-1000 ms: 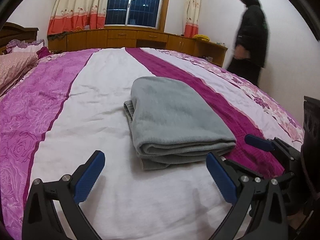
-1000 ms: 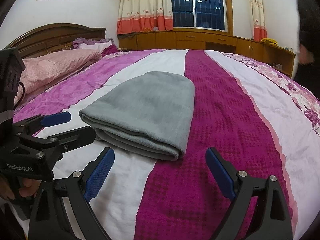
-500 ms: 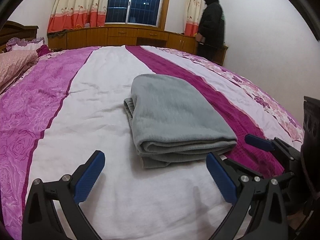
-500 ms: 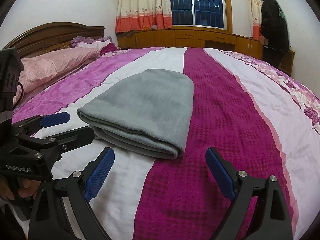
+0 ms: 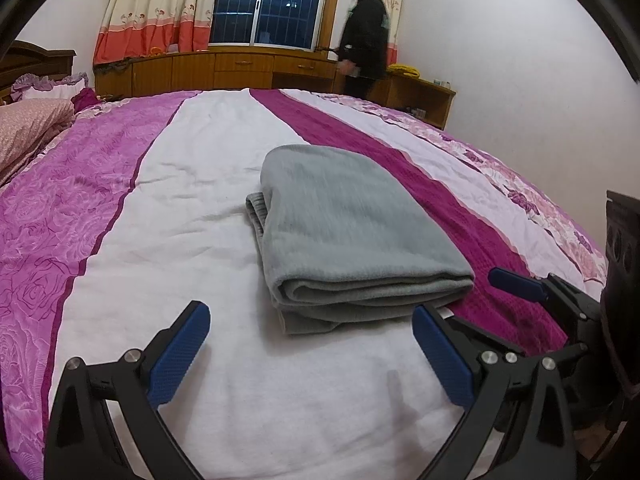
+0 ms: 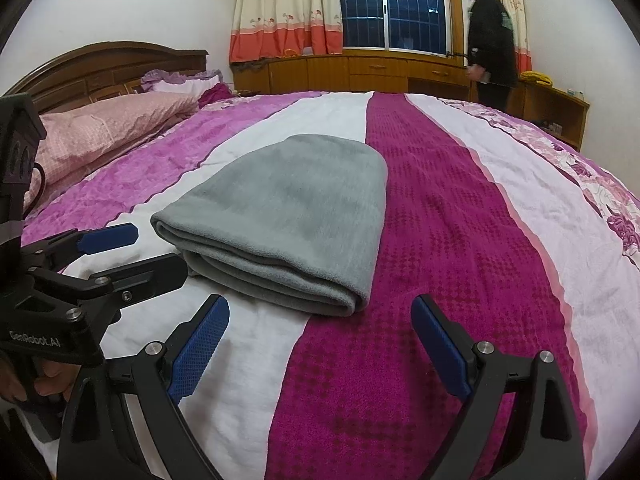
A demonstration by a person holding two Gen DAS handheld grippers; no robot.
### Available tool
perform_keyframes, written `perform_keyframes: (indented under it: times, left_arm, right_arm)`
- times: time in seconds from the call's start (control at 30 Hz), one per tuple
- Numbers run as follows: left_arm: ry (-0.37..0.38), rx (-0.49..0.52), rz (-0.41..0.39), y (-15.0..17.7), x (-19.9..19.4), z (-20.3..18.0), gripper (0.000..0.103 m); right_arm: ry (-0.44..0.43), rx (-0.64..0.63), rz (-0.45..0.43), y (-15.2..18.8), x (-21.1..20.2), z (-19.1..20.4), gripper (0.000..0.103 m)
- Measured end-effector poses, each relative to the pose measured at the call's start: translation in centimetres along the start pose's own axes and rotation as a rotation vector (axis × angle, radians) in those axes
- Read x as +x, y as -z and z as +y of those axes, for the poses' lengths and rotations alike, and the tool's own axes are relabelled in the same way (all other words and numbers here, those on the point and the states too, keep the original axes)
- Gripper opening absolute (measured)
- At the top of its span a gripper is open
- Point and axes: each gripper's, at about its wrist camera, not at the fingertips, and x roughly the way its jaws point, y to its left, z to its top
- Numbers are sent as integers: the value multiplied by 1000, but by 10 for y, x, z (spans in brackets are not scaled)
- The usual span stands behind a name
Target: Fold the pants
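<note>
On the left we see a pink pillow (image 6: 100,128), cut off by the frame edge. Our left gripper (image 5: 310,356) hovers with its blue pads wide apart, holding nothing. Just beyond it the folded grey pants (image 5: 352,232) lie on the bed (image 5: 168,208); their lower layers are hidden under the top fold. Our right gripper (image 6: 320,344) is likewise spread and empty. Far right, a hooded person (image 6: 490,36) stands blurred by the cabinets (image 6: 360,70).
</note>
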Motion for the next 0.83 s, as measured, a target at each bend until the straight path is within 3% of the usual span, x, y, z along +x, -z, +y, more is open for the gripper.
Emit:
perform_keyframes:
  times: [0.83]
  left_arm:
    - [1, -8, 13, 2, 1, 2, 103]
  right_arm:
    - [7, -1, 9, 1, 2, 0, 88]
